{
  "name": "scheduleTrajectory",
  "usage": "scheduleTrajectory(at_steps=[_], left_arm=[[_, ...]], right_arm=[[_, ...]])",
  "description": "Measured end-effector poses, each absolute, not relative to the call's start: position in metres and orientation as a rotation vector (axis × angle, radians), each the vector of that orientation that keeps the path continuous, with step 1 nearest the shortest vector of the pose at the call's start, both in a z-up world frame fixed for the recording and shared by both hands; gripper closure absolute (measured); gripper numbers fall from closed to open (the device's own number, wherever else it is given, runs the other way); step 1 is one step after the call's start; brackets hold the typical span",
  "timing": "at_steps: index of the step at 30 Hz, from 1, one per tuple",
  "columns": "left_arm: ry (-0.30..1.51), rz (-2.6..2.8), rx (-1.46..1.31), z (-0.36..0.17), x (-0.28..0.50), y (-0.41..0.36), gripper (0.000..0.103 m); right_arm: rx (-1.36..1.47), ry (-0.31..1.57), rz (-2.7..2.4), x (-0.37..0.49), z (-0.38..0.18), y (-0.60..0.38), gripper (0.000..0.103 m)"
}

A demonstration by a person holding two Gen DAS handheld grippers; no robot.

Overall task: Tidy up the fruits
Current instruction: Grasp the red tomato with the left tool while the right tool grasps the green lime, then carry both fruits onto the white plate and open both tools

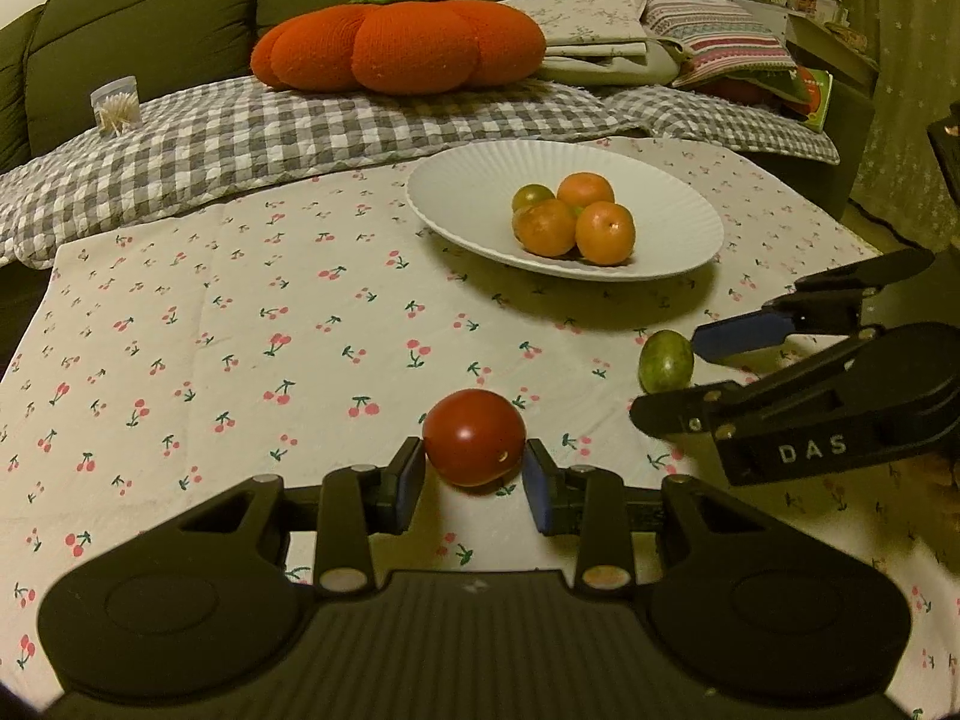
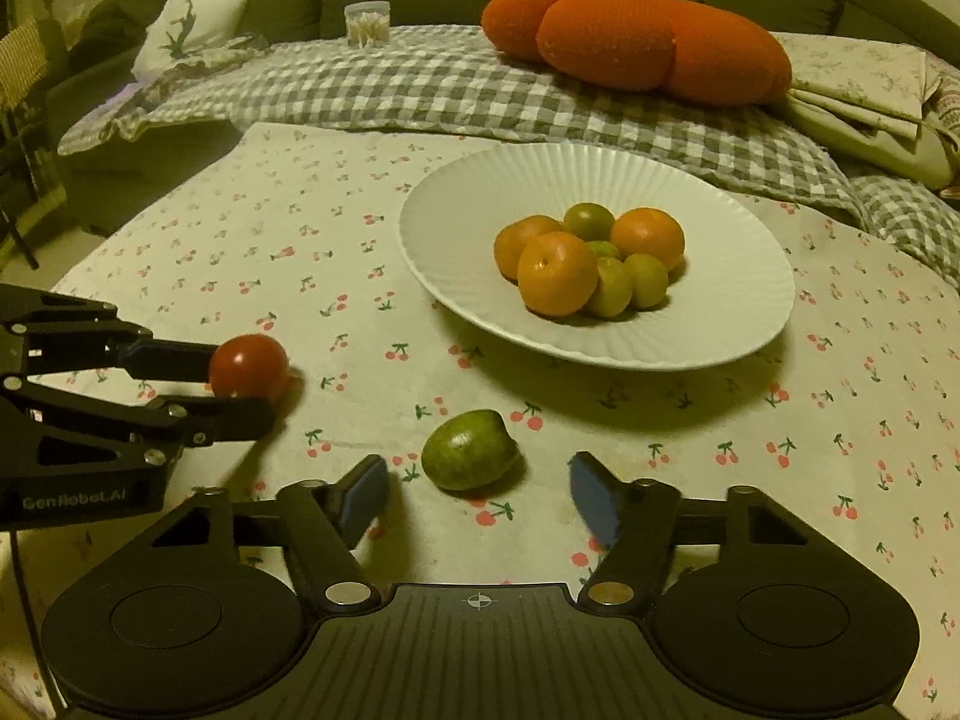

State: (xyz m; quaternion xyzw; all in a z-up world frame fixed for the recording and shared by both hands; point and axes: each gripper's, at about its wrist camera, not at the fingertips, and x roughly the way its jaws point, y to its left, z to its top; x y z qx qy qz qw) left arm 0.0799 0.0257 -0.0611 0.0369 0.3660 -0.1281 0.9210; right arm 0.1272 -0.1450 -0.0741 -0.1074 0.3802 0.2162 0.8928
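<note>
A red tomato [image 1: 474, 445] lies on the cherry-print tablecloth [image 1: 240, 324] between the open fingers of my left gripper [image 1: 474, 480], with a small gap on each side. It also shows in the right wrist view [image 2: 249, 367]. A green fruit [image 2: 469, 450] lies just ahead of my right gripper [image 2: 477, 495], whose fingers are wide open around it without touching. The green fruit [image 1: 665, 360] also shows in the left wrist view, between the right gripper's fingers [image 1: 738, 339]. A white ribbed plate [image 2: 468, 210] holds several oranges [image 2: 557, 273] and small green fruits [image 2: 645, 279].
A grey checked blanket [image 1: 240, 138] borders the table's far edge, with an orange pumpkin cushion [image 1: 402, 45] and folded linens [image 1: 600, 30] on it. A small clear jar of toothpicks [image 1: 117, 105] stands at the far left. A green sofa [image 1: 150, 6] is behind.
</note>
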Motion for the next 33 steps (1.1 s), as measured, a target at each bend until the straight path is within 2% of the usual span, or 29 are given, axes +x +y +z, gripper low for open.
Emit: scheduleTrajectory(at_steps=[9,33], left_arm=[[0.752,-0.264,0.077,-0.061,0.078,0.025,0.069],[0.714,-0.28,0.053,-0.047,0.084,0.018,0.069]], right_arm=[[-0.218,0.782,0.461,0.13,-0.071,-0.142,0.071],[-0.204,0.736,0.455,0.127,-0.051,-0.151,0.071]])
